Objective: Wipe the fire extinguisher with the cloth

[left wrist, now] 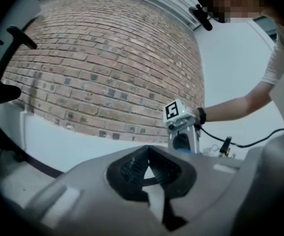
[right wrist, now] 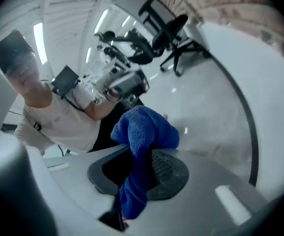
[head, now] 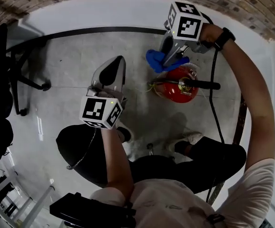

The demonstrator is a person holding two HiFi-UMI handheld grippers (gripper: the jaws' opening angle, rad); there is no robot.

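A red fire extinguisher (head: 178, 88) stands on the grey floor, seen from above, with its black handle (head: 203, 84) pointing right. My right gripper (head: 171, 58) hovers just above its far-left side, shut on a blue cloth (head: 156, 61) that bunches out past the jaws. In the right gripper view the cloth (right wrist: 143, 132) is pinched between the pads and hangs down. My left gripper (head: 114, 63) is held to the left of the extinguisher, apart from it, shut with nothing in it. Its tips meet in the left gripper view (left wrist: 147, 150), where the right gripper (left wrist: 181, 127) shows ahead.
A black office chair (head: 14, 75) stands at the left. Behind runs a brick wall (left wrist: 107, 73) over a white base with a dark strip (head: 104, 31). A black cable (head: 214, 108) hangs from the right hand. The person's shoes (head: 189, 139) are just below the extinguisher.
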